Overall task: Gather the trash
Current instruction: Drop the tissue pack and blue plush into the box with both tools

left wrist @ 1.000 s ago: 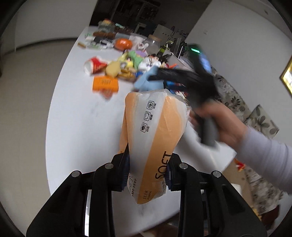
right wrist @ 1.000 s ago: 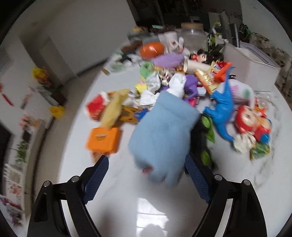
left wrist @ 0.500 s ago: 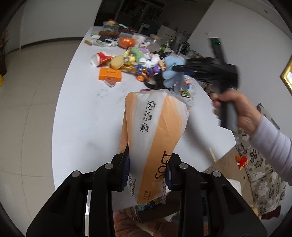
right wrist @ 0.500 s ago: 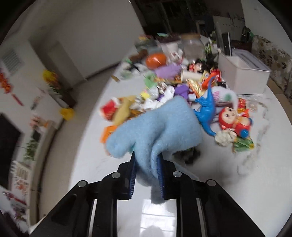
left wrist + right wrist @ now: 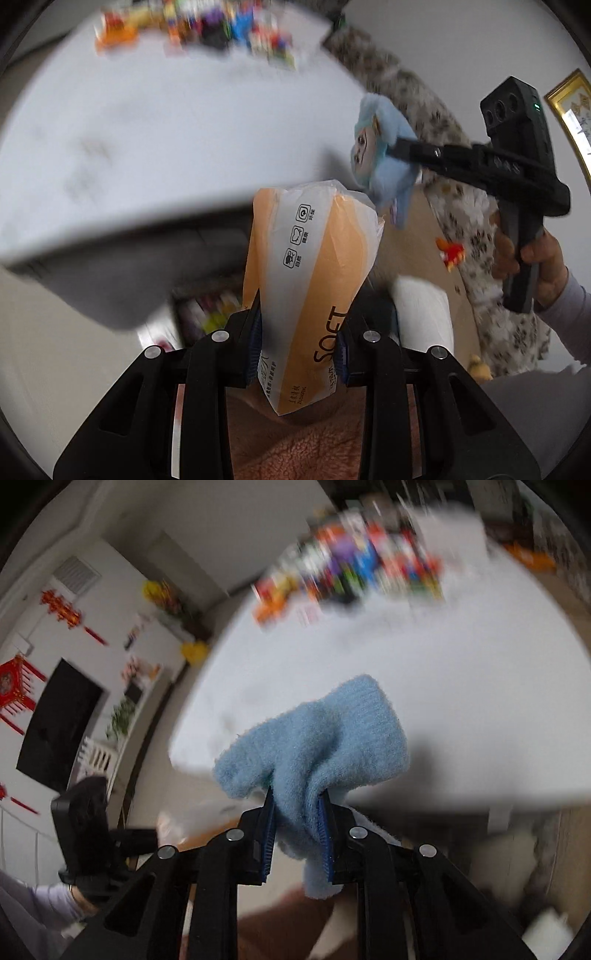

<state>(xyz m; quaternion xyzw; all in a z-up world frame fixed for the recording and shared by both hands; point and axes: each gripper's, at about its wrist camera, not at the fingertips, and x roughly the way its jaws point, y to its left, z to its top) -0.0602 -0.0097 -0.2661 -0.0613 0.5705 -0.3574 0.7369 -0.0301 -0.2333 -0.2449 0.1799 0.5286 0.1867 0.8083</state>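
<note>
two grippers: the left gripper (image 5: 300, 343) and the right gripper (image 5: 297, 834). one orange-and-white tissue pack (image 5: 310, 280). one blue glove (image 5: 317, 738). one white table (image 5: 155, 140). one white roll (image 5: 423, 314). one cardboard box (image 5: 417, 236). the toys on the table are too blurred to count.

"SOFT" — tissue pack (image 5: 310, 295) (inverted)
</note>
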